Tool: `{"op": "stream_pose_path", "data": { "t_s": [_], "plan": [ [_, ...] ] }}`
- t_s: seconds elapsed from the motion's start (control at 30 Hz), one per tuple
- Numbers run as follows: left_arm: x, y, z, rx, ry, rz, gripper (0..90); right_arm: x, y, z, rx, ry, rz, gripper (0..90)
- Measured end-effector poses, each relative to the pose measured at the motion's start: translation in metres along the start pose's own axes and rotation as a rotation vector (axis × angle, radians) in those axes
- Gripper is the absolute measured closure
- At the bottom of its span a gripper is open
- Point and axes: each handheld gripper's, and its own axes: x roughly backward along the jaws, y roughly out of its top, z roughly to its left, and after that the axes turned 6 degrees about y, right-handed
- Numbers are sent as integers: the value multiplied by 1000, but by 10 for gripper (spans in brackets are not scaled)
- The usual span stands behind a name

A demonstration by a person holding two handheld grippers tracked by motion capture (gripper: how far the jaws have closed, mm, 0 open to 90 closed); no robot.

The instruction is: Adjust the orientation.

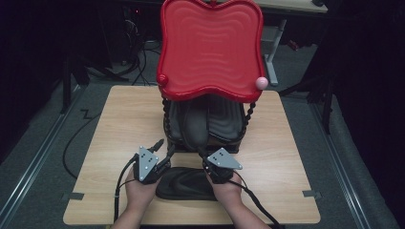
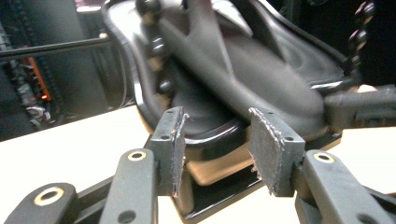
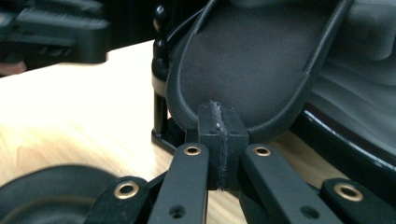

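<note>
A black slipper [image 1: 193,126] leans out of the black lower tray [image 1: 224,119] of a two-tier stand. My right gripper [image 1: 206,160] is shut on its near rim; in the right gripper view the pads [image 3: 219,109] pinch the slipper's [image 3: 247,60] edge. A second black slipper [image 1: 184,183] lies flat on the table between my hands. My left gripper [image 1: 165,147] stands open just left of the stand's front corner. Its pads [image 2: 217,116] are apart with nothing between them, facing the tray's rim [image 2: 135,93] and the slipper [image 2: 243,70].
The stand's red wavy top tray [image 1: 210,47] overhangs the lower one on beaded black posts [image 1: 248,117], with a pink ball [image 1: 261,82] on one corner. The wooden table [image 1: 119,124] has bare room left and right of the stand. Dark floor and cables surround it.
</note>
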Motion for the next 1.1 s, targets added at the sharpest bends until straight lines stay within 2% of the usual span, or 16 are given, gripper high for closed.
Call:
{"op": "stream_pose_path", "data": {
  "t_s": [0.03,0.07,0.27,0.6,0.9,0.97,1.1],
  "plan": [
    [2,-2,4,22,-2,-2,556,-2,1,0,-6,-3,-4,900],
    [3,-3,5,26,-1,1,559,-5,3,0,-10,-10,-7,900],
    [6,-5,11,35,8,6,559,-17,10,-1,-27,-45,-32,900],
    [8,-6,10,32,5,5,566,-28,20,-9,-30,-85,-50,899],
    [3,-4,0,25,-4,-5,632,-42,27,-18,-24,-101,-38,899],
    [0,-2,-3,17,-2,-8,668,-46,27,-21,-33,-103,-30,899],
    [-10,1,-11,28,5,-26,749,-48,28,-25,-38,-96,-35,891]
  ]
}}
